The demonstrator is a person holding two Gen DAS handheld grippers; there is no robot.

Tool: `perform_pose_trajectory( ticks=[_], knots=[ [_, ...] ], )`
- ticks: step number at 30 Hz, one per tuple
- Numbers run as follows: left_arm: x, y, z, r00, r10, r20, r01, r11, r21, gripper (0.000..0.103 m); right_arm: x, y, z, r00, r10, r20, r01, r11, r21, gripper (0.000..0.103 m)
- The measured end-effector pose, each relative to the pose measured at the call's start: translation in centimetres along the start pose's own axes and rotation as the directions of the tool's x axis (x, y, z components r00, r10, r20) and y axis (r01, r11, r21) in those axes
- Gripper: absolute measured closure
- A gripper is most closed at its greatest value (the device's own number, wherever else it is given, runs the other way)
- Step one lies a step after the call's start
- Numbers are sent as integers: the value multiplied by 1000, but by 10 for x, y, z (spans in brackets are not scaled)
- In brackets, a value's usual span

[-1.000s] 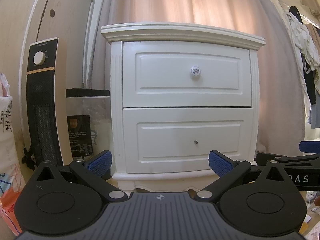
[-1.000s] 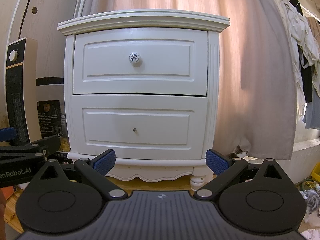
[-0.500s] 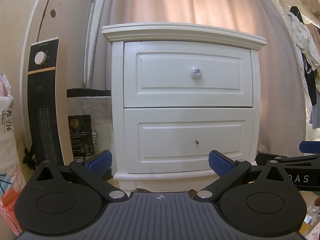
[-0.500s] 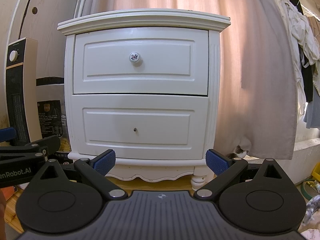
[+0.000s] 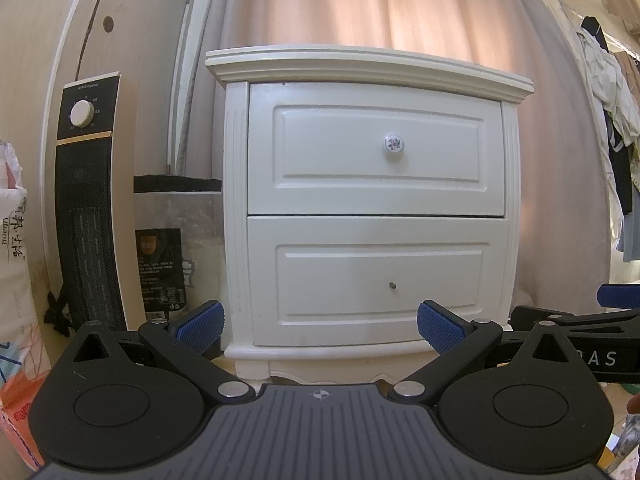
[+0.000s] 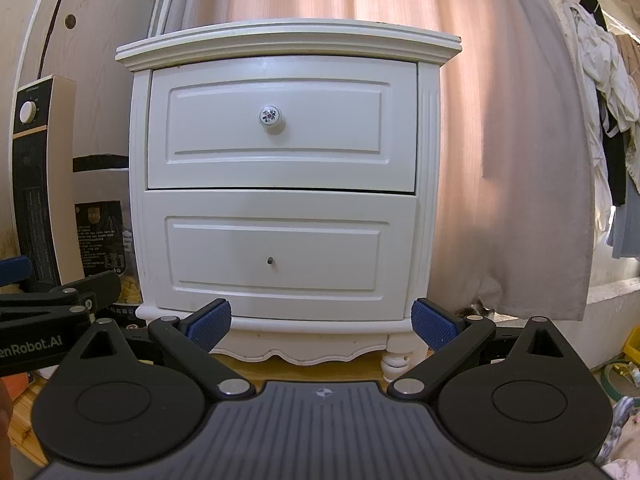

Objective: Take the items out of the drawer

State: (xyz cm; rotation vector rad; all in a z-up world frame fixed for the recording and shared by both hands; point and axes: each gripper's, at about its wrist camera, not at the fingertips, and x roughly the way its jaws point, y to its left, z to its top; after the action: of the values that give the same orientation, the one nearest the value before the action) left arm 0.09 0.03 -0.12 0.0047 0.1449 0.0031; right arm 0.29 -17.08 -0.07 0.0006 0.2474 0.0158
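Observation:
A white two-drawer nightstand (image 5: 372, 68) (image 6: 288, 40) stands straight ahead in both views. Its top drawer (image 5: 376, 184) (image 6: 280, 168) is closed and carries a round floral knob (image 5: 393, 144) (image 6: 270, 116). The bottom drawer (image 5: 376, 320) (image 6: 276, 296) is closed too, with only a small metal stud (image 5: 393, 285) (image 6: 270, 260). Whatever the drawers hold is hidden. My left gripper (image 5: 319, 325) is open and empty, low in front of the bottom drawer and well short of it. My right gripper (image 6: 322, 325) is likewise open and empty, beside the left one.
A tall black and cream heater (image 5: 90, 208) stands left of the nightstand, with a clear bag (image 5: 176, 248) between them. A pink curtain (image 6: 512, 140) hangs behind. Clothes (image 6: 604, 92) hang at the far right. Clutter lies on the floor at right (image 6: 624, 372).
Both views have drifted slightly closer to the nightstand, which shifts a little right in frame. Both grippers stay open and the drawers stay closed.

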Motion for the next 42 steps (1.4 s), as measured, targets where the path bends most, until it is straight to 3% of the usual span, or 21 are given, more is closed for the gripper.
perform_pose_trajectory(
  ticks=[42],
  knots=[
    [5, -5, 2, 1000, -9, -16, 9, 1000, 5, 0, 6, -6, -1, 1000, -2, -26, 3, 1000, 24, 0]
  ],
)
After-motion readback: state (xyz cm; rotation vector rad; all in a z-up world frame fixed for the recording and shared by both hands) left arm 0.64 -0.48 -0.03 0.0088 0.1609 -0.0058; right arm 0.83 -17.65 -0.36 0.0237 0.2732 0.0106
